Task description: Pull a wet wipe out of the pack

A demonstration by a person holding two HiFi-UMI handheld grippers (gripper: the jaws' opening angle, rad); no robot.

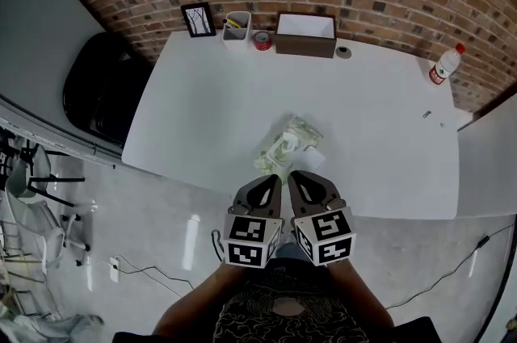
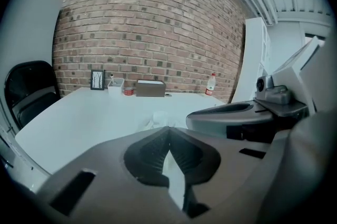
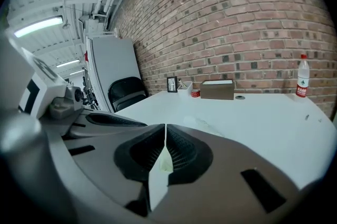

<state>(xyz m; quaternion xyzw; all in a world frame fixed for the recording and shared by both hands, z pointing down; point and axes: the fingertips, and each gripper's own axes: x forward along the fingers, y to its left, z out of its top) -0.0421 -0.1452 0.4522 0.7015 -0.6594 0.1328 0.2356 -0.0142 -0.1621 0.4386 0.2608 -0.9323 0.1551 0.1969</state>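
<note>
Two claws (image 1: pixel 277 178) (image 1: pixel 296 175), one pack (image 1: pixel 289 144), one bottle (image 1: pixel 443 65), one box (image 1: pixel 305 35).

Head view looks steeply down from high up, opposite the brown box (image 1: pixel 305 43). The left gripper (image 1: pixel 278 177) and right gripper (image 1: pixel 294 174) views sit low, side by side, facing that box, which all three share.

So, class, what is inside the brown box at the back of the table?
The brown box shows only a white surface at its top; anything beneath is covered.
</note>
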